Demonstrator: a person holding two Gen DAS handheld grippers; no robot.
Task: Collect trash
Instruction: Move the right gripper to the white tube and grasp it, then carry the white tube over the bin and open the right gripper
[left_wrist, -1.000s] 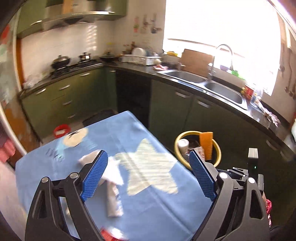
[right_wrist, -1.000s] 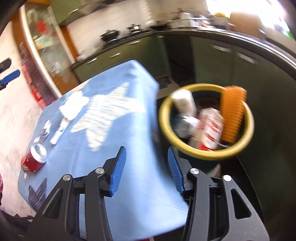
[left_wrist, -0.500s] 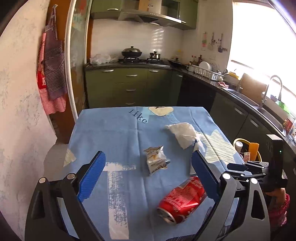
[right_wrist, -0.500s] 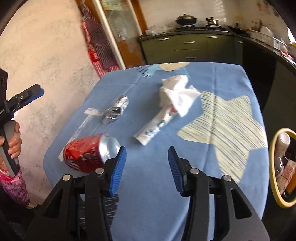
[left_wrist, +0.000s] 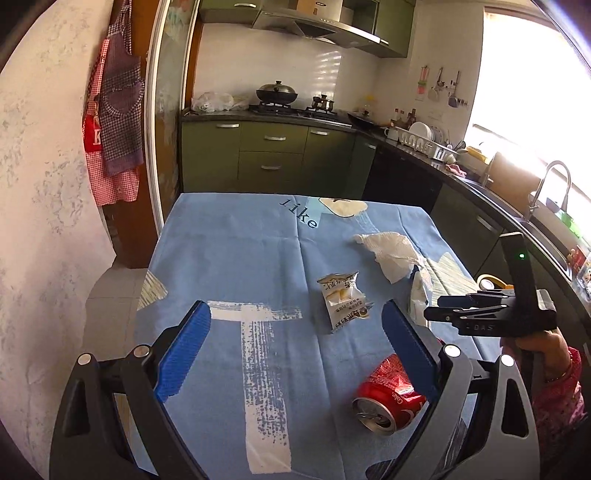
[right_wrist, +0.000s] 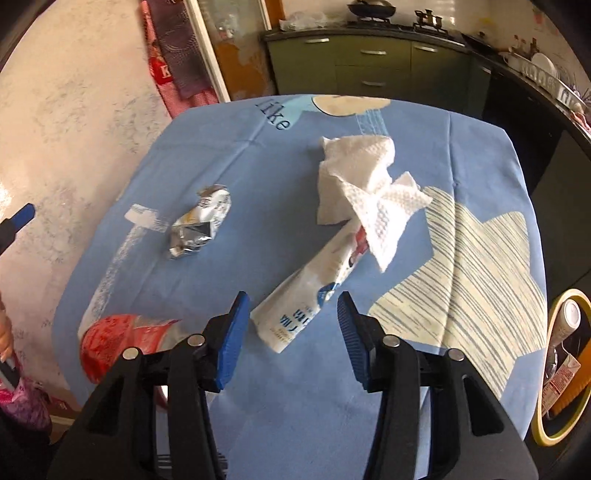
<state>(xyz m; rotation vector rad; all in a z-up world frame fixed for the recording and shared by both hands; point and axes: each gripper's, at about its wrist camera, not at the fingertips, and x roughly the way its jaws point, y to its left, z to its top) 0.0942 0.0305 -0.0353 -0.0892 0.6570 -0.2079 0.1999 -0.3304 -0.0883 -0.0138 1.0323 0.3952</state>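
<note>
The right gripper (right_wrist: 290, 328) hovers with jaws released on either side of the near end of the long white plastic wrapper (right_wrist: 314, 295), apparently lined up to pinch it. The left gripper (left_wrist: 295, 354), equally released and empty, hangs over the blue-clothed desk (left_wrist: 236, 258) near the crushed red cola can (left_wrist: 388, 402). A small silver snack packet (right_wrist: 199, 227) and crumpled white paper towel (right_wrist: 365, 181) lie farther off; the yellow-rimmed bin (right_wrist: 554, 373) waits right of the desk.
</note>
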